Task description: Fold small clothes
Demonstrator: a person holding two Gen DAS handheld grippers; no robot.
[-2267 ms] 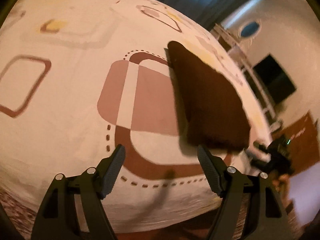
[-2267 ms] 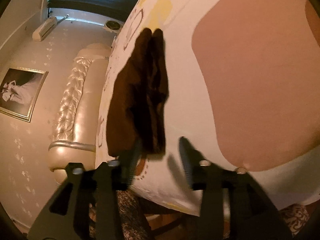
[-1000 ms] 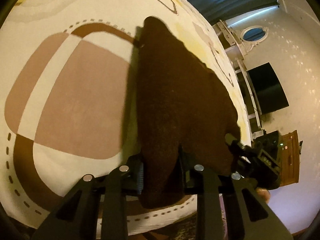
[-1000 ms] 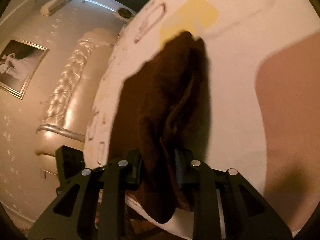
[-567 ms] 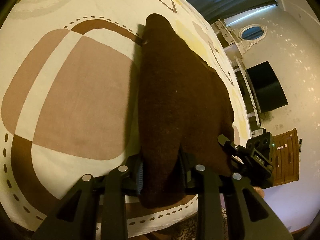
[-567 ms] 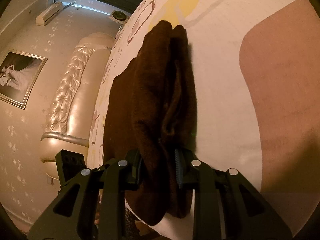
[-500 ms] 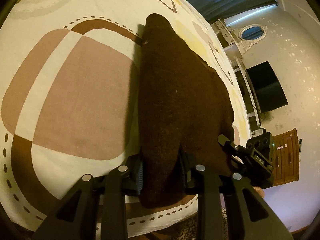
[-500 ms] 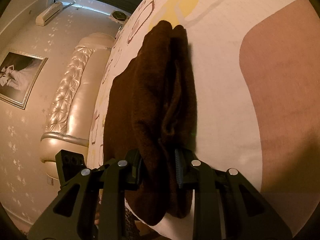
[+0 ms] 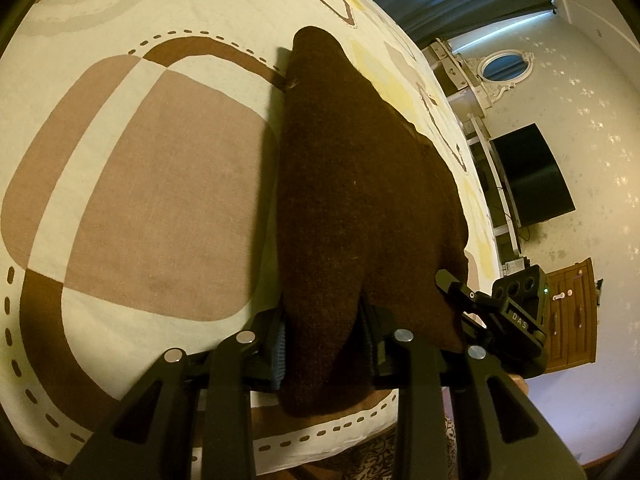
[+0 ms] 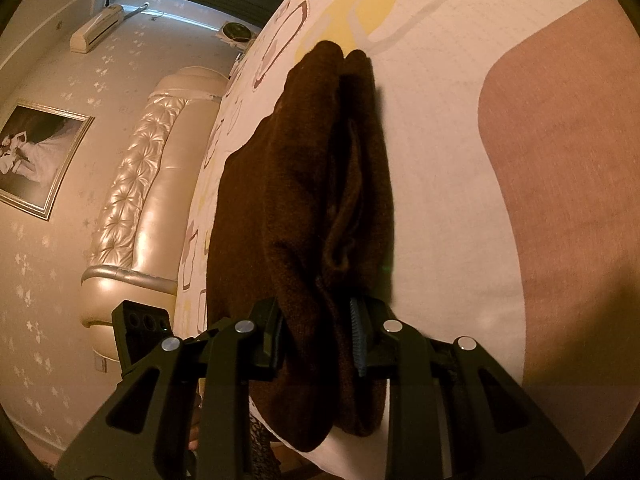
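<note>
The bed (image 9: 132,184) was the biggest thing there, and it had a cream sheet with brown and tan shapes on it. A padded headboard (image 10: 136,208) stood at one end of the bed, and a picture in a frame (image 10: 36,156) hung on the wall beside the headboard. A dark TV (image 9: 532,172) stood across the room, past the other side of the bed.

On the bed lay the brown cloth (image 9: 352,200), a soft fuzzy thing that was already doubled over. Most of it rested flat on the sheet, and its near end hung over the edge of the bed. Its long side ran straight away from that edge, toward the middle of the bed.

The left gripper (image 9: 324,340) had one near corner of the cloth between its fingers, and its jaws were opening a little. The pads were touching the cloth on both sides, so it was not let go yet. The right gripper (image 10: 316,340) was squeezed tight on the other near corner, where the cloth bunched up thick.

Both grippers sat at the same end of the cloth, at the edge of the bed, and pointed along it. Neither one was nearer to the far end. The far end lay straight ahead of them, so I think the next fold would carry the near end forward, over the cloth, to meet it.
</note>
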